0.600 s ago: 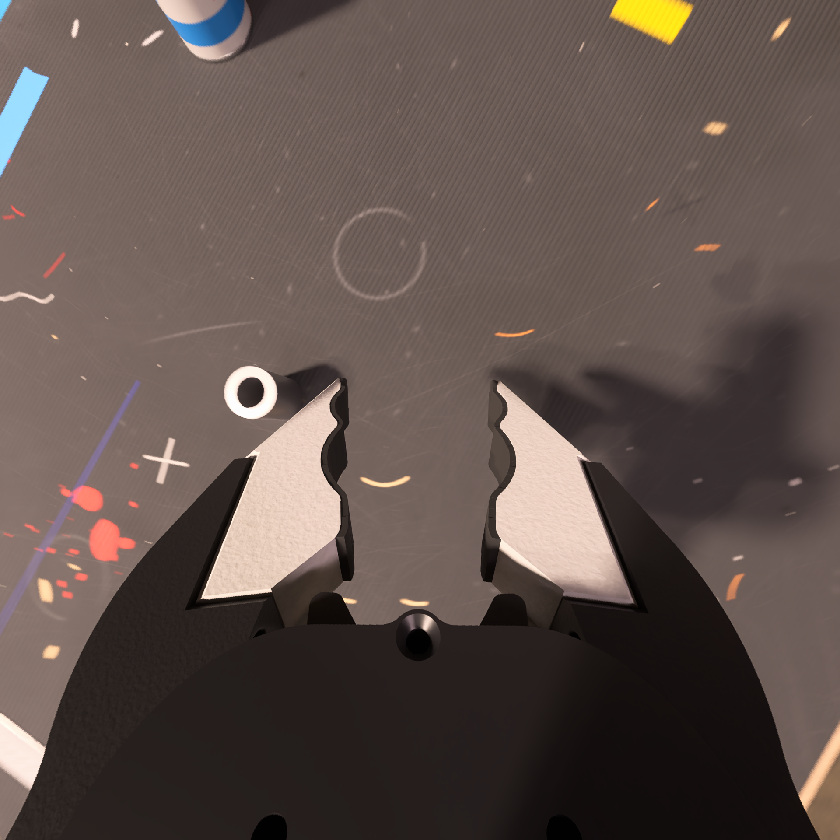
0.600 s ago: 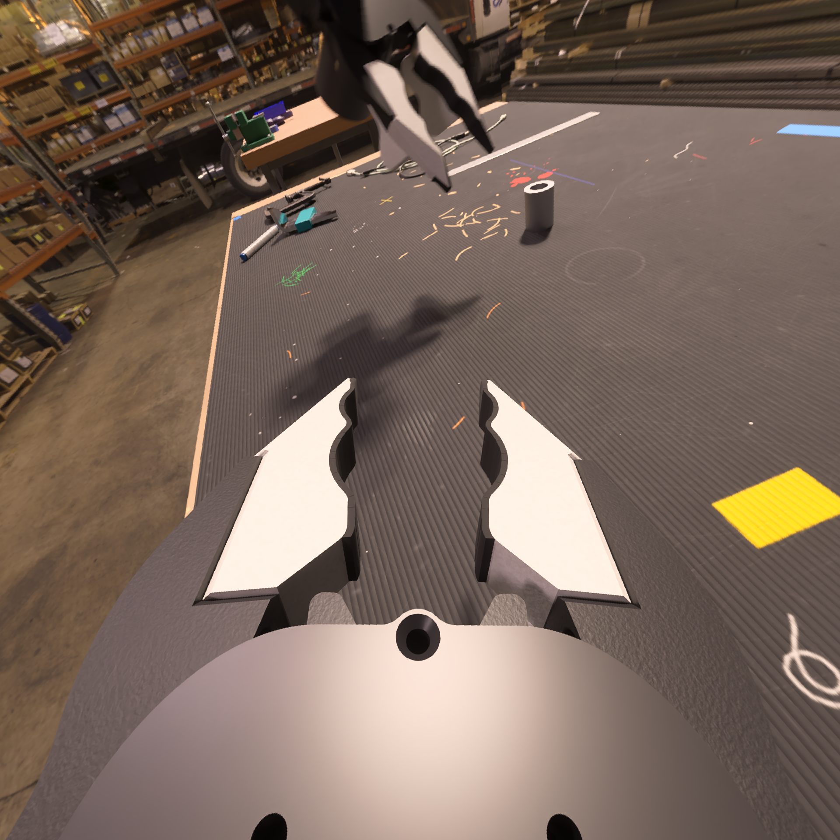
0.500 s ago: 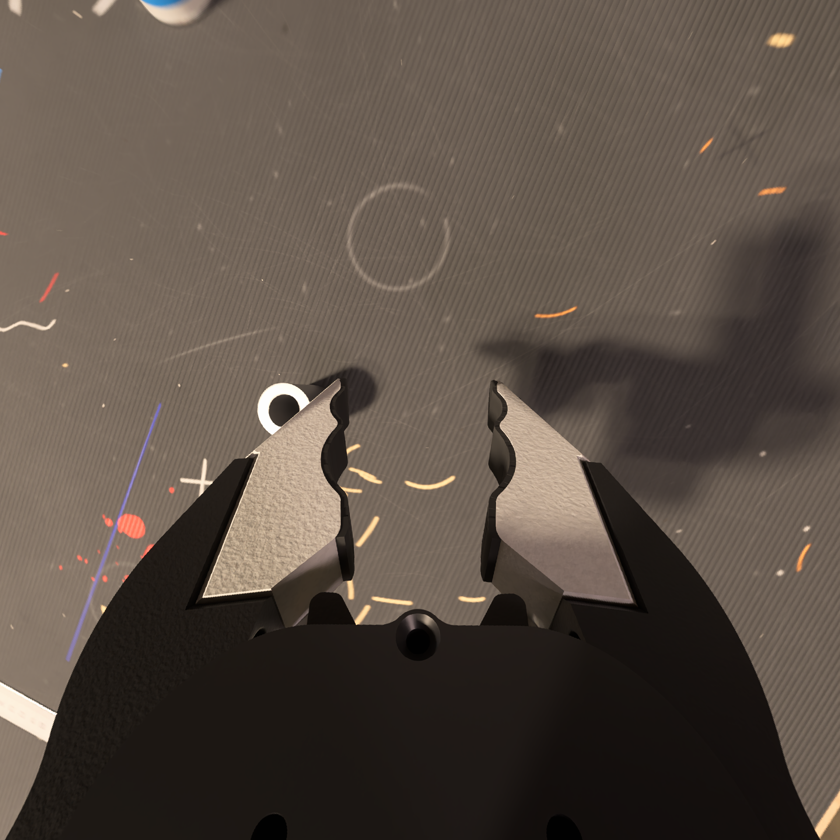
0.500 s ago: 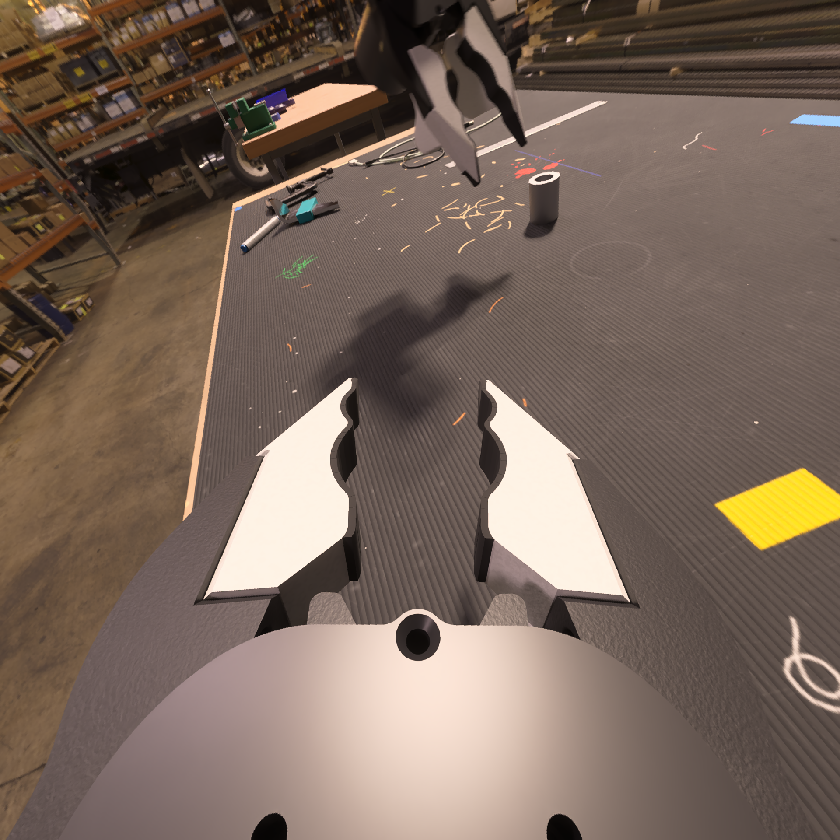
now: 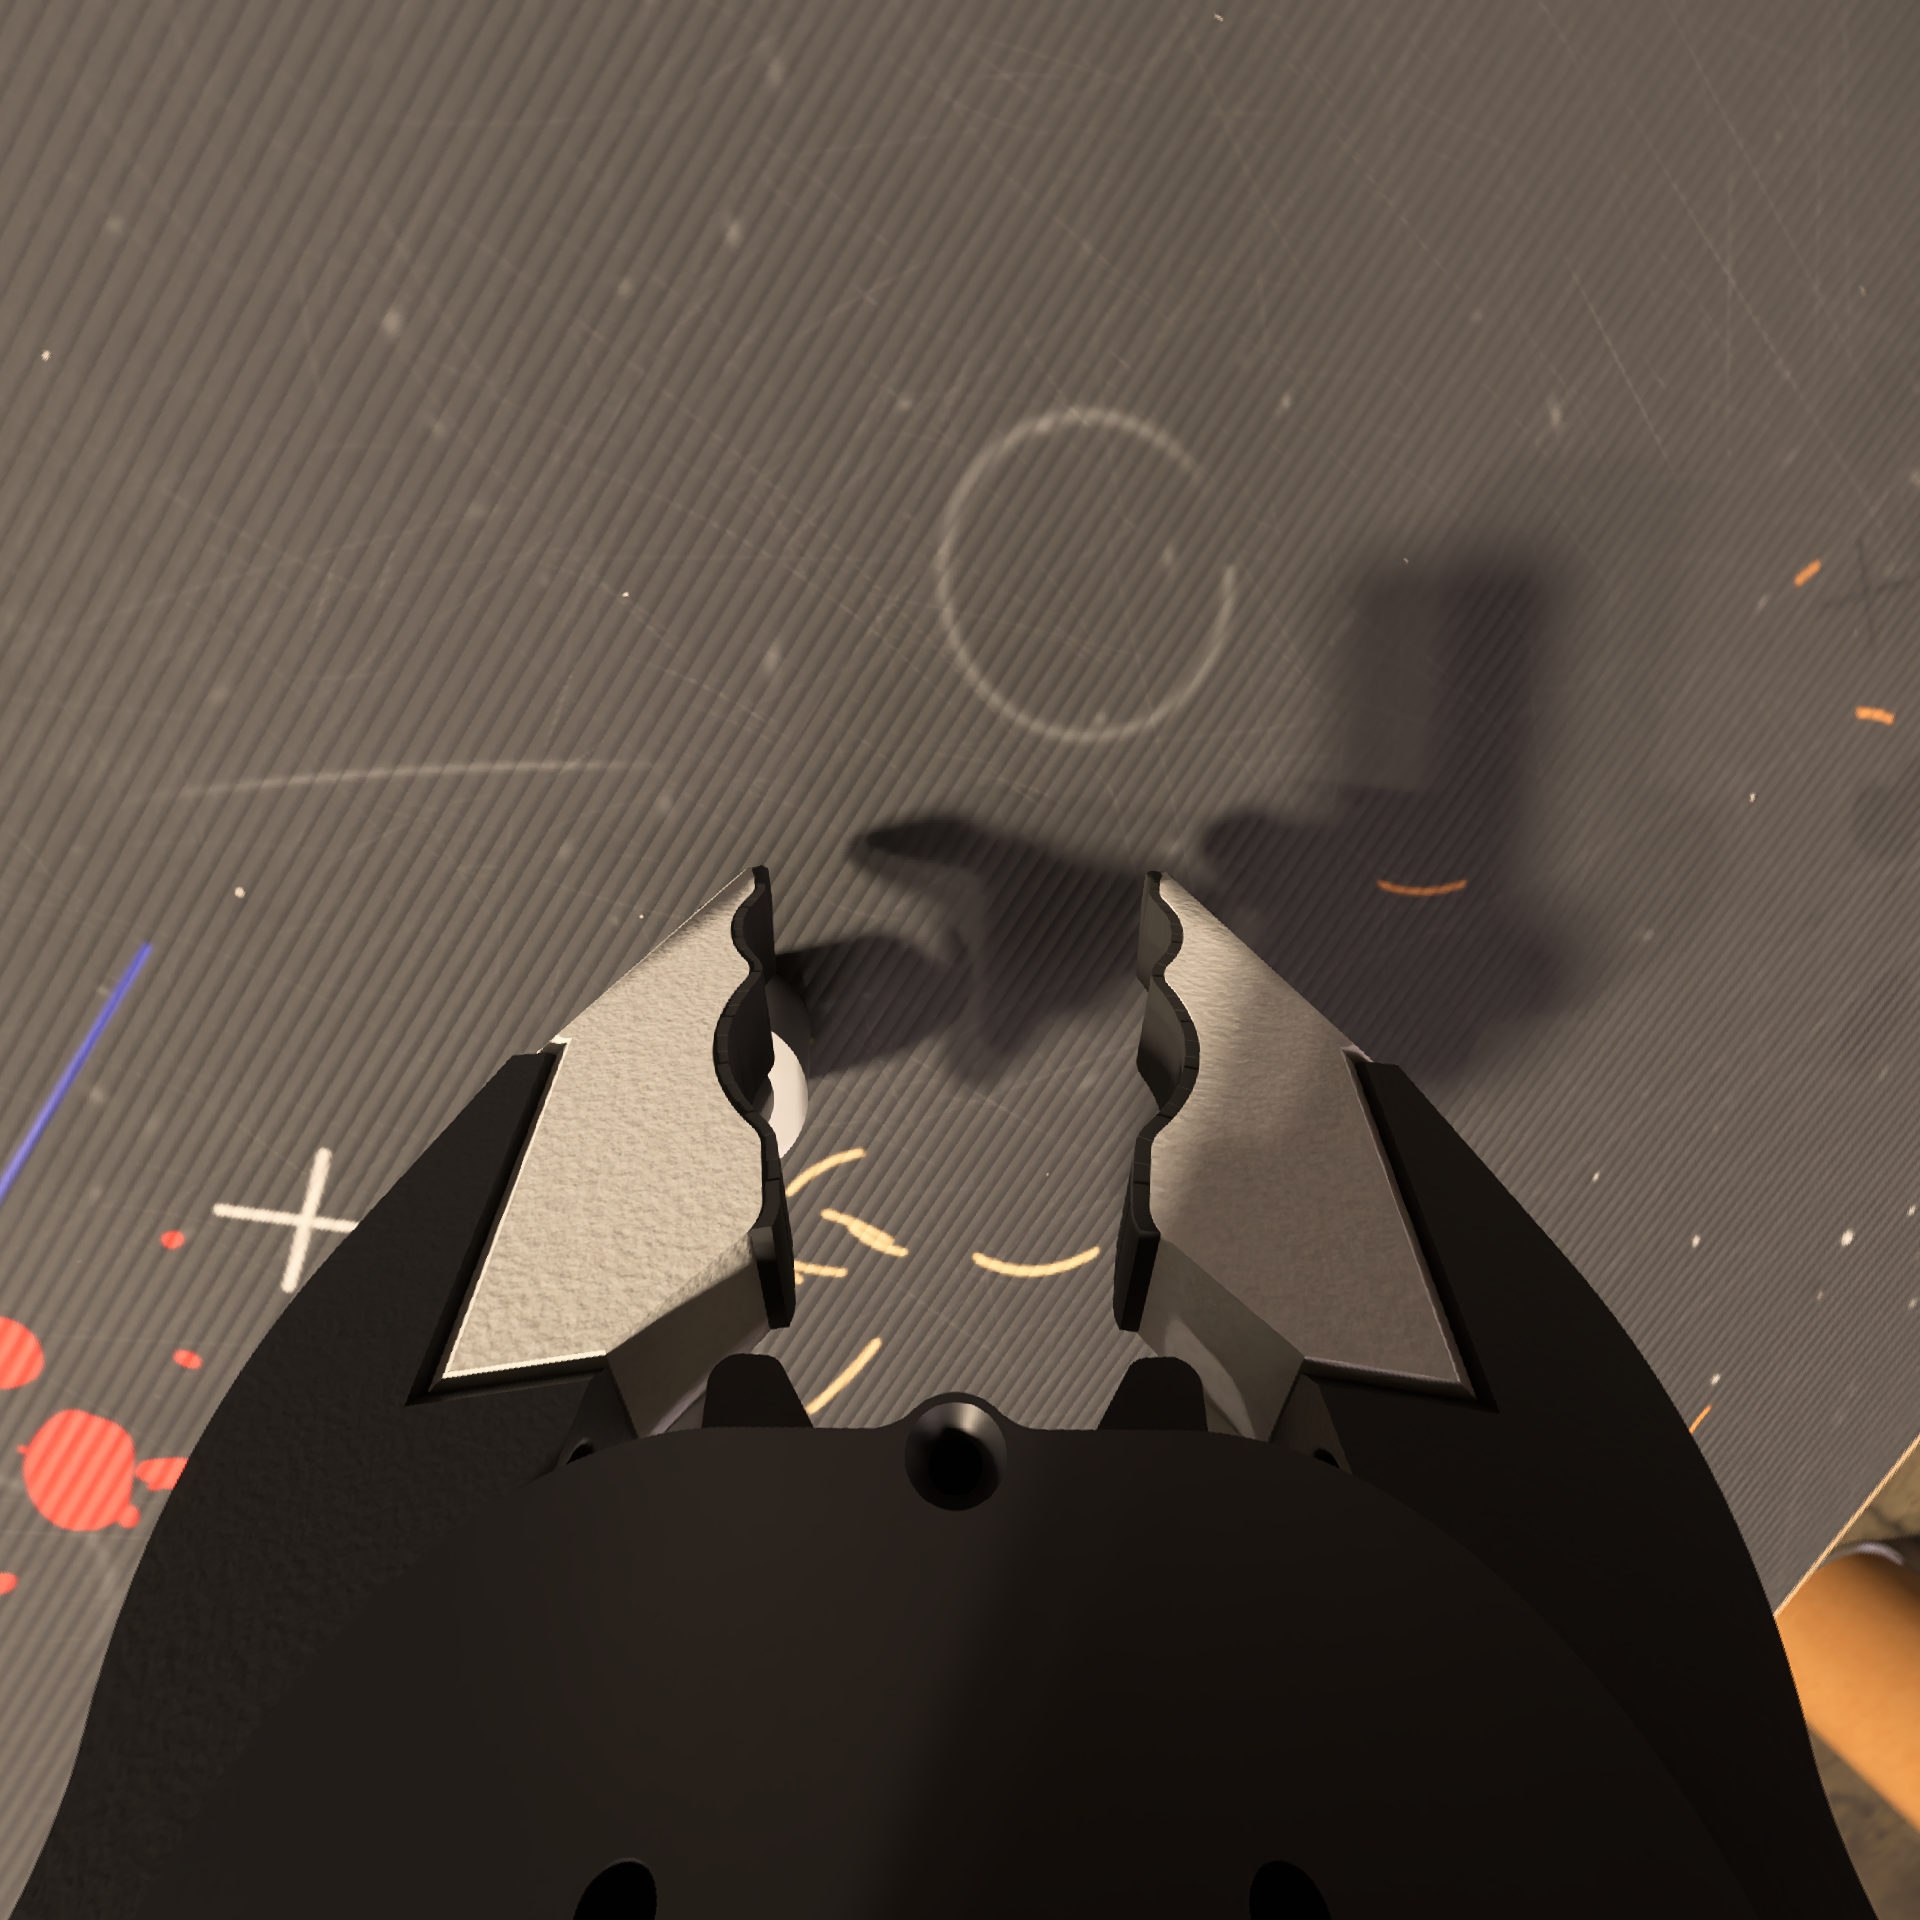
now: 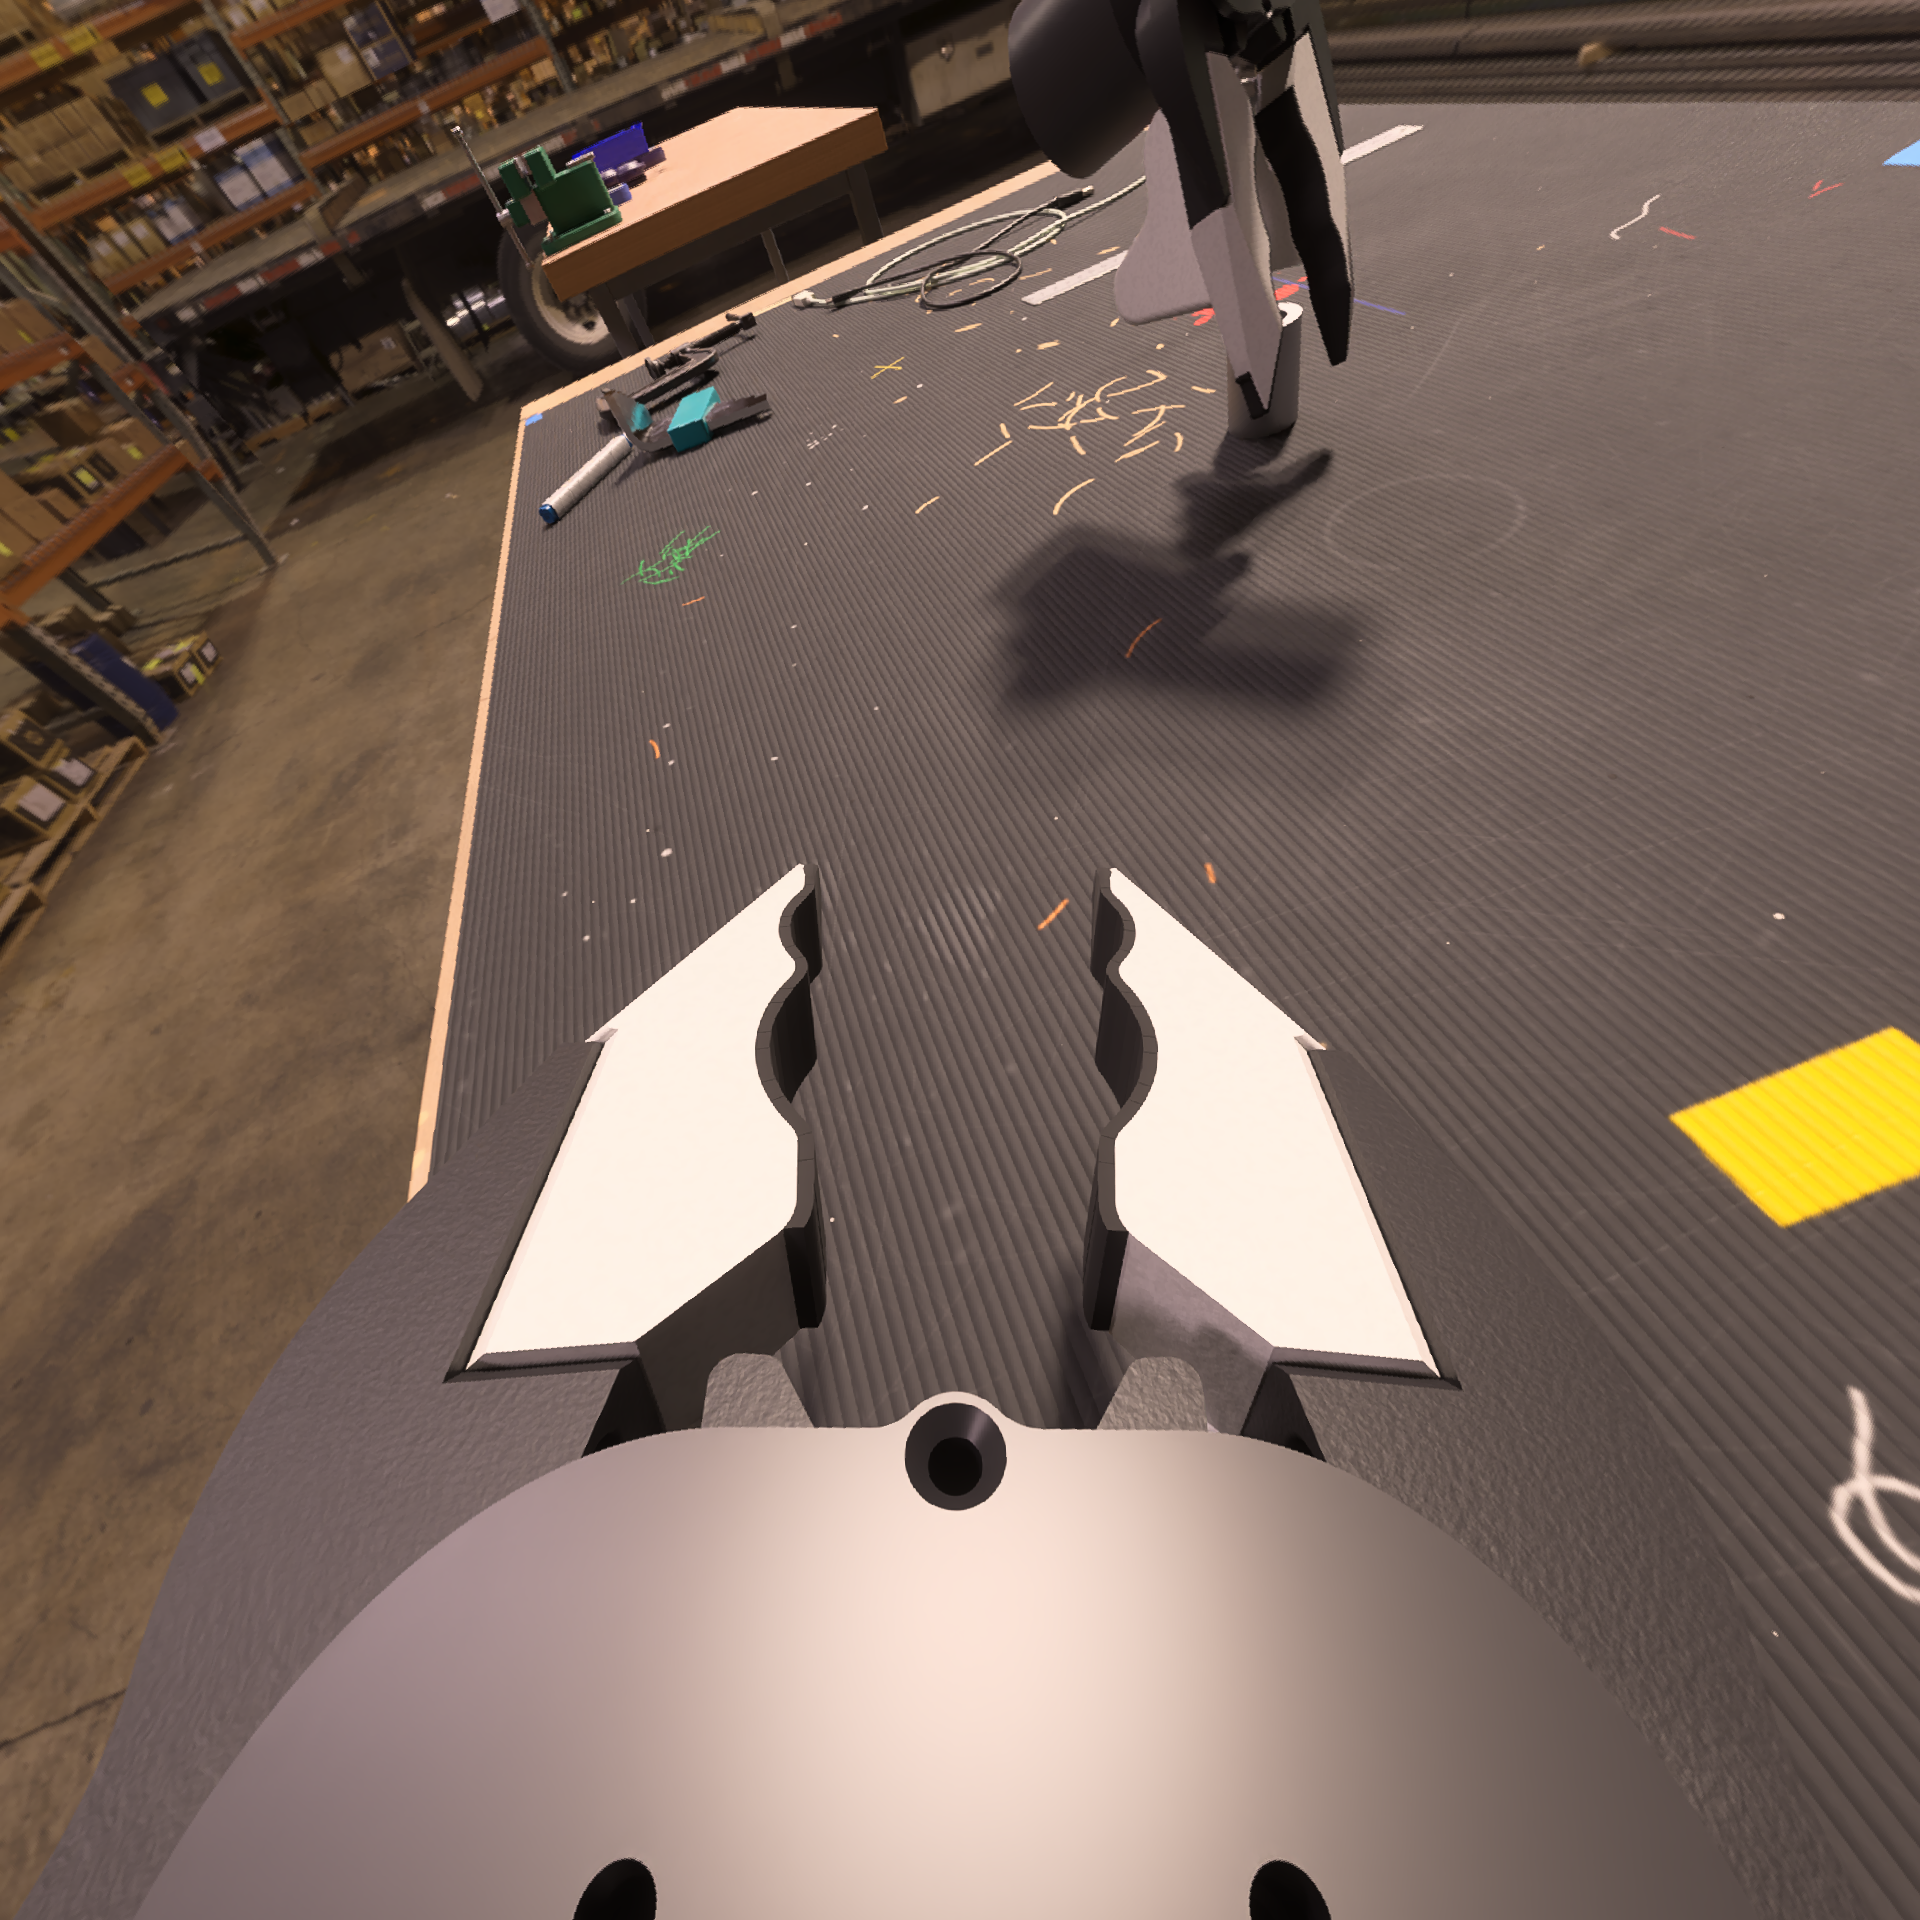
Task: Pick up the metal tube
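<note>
The metal tube (image 6: 1286, 358) is a short grey cylinder standing upright on the dark ribbed mat (image 6: 1455, 779), far ahead in the right wrist view. My left gripper (image 6: 1291, 379) hangs over it, open, with a finger on each side of the tube. In the left wrist view the left gripper (image 5: 956, 883) is open, and only a pale sliver of the tube (image 5: 790, 1091) shows, right against the inner edge of the left finger (image 5: 623, 1143). My right gripper (image 6: 956, 878) is open and empty, low over the mat and far from the tube.
A chalk circle (image 5: 1081, 571) lies just beyond the left gripper. Orange shavings (image 6: 1101, 416) are scattered beside the tube. Tools and a marker (image 6: 665, 426) and a coiled cable (image 6: 966, 265) lie at the far left. The mat's left edge (image 6: 468, 831) drops to the floor. A yellow patch (image 6: 1808, 1122) lies on the right.
My left gripper has moved down and across to the tube, which went from outside its left finger to between the fingers. The right gripper has hardly moved.
</note>
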`<state>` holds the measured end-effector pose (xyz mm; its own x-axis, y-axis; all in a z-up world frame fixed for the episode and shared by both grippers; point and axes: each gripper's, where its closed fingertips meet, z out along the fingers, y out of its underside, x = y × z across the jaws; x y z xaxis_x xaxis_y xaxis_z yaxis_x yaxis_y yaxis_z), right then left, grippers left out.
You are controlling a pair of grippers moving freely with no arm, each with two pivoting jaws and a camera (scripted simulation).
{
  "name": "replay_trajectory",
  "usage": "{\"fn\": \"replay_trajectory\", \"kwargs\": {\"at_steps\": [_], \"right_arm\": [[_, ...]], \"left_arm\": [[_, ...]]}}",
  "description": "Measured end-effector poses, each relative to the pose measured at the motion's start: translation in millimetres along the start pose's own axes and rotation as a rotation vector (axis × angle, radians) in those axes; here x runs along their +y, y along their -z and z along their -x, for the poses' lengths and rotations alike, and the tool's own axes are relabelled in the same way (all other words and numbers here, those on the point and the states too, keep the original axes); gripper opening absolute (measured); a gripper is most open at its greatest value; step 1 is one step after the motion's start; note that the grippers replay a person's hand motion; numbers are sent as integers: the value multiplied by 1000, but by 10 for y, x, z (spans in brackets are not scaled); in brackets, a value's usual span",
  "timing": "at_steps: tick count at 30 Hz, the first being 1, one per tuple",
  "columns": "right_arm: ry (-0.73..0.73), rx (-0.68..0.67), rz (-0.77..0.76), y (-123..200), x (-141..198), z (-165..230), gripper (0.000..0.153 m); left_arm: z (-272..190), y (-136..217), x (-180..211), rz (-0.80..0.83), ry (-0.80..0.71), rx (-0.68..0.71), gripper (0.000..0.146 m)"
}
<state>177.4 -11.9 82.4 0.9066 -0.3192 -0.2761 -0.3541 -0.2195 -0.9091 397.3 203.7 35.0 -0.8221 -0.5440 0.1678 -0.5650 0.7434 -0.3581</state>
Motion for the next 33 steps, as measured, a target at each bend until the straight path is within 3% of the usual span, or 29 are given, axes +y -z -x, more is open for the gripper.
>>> {"fn": "replay_trajectory", "kwargs": {"at_steps": [7, 13, 17, 22, 26, 29, 33], "right_arm": [[5, 1, 10, -2, 3, 12, 52], [11, 3, 18, 16, 9, 23, 52], [23, 0, 41, 0, 34, 36, 53], [56, 4, 69, -16, 76, 55, 53], [70, 12, 82, -13, 103, 49, 53], [69, 15, 83, -2, 103, 40, 53], [62, 23, 75, 27, 94, 9, 53]], "left_arm": [[153, 37, 86, 52, 138, -74, 81], [402, 217, 308, 111, 187, -153, 74], [295, 250, 261, 65, 247, -81, 65], [447, 187, 360, 222, -31, -306, 68], [458, 73, 381, 273, -282, -286, 65], [479, 95, 380, 299, -357, -249, 45], [503, 164, 398, 286, -366, -257, 37]]}}
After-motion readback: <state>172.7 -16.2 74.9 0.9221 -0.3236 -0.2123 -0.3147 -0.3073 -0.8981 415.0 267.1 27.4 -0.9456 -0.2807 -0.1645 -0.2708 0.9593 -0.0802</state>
